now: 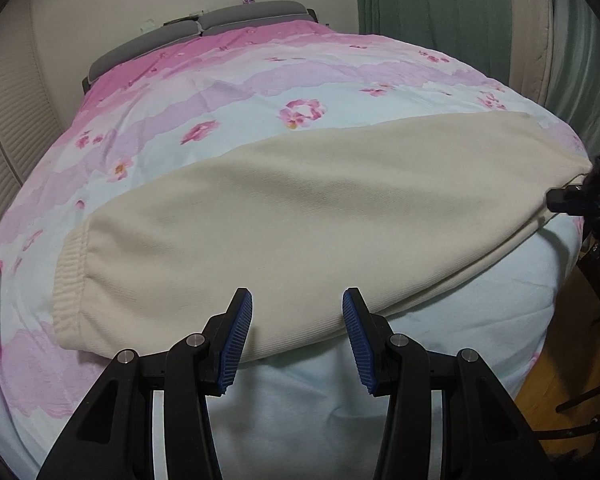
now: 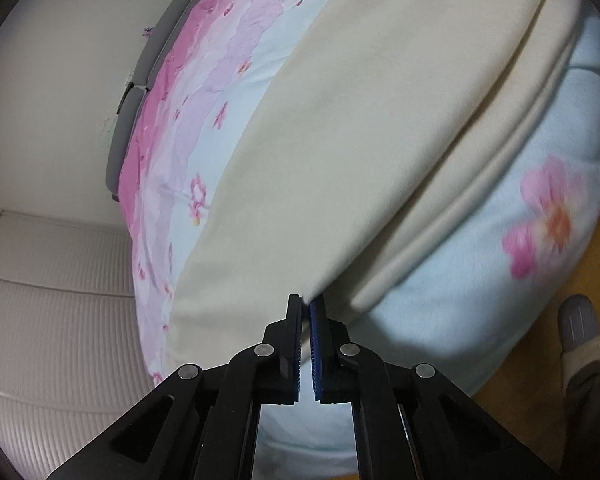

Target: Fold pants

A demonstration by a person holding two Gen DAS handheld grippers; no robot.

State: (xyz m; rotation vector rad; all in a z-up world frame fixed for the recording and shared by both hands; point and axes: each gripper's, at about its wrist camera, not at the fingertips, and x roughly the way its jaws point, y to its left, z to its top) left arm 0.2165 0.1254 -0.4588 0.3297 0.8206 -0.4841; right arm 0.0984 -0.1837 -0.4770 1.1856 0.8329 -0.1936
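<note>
Cream pants (image 1: 300,216) lie flat across the floral quilt (image 1: 228,92) on the bed, stretched just ahead of the left gripper (image 1: 297,312), whose blue-padded fingers (image 1: 236,332) stand spread apart above the near fold, gripping nothing. The right gripper (image 2: 305,304) is clenched on a corner of the pants (the top layer lifts slightly there), with a slippered foot (image 2: 580,332) off to its right.

Left wrist view sits low at the bed's foot edge, level, facing the grey headboard (image 1: 236,20) across the floral duvet (image 1: 260,80). Right wrist view is rolled steeply, close over the duvet's corner. Both share the cream pants (image 1: 300,208) and headboard.
</note>
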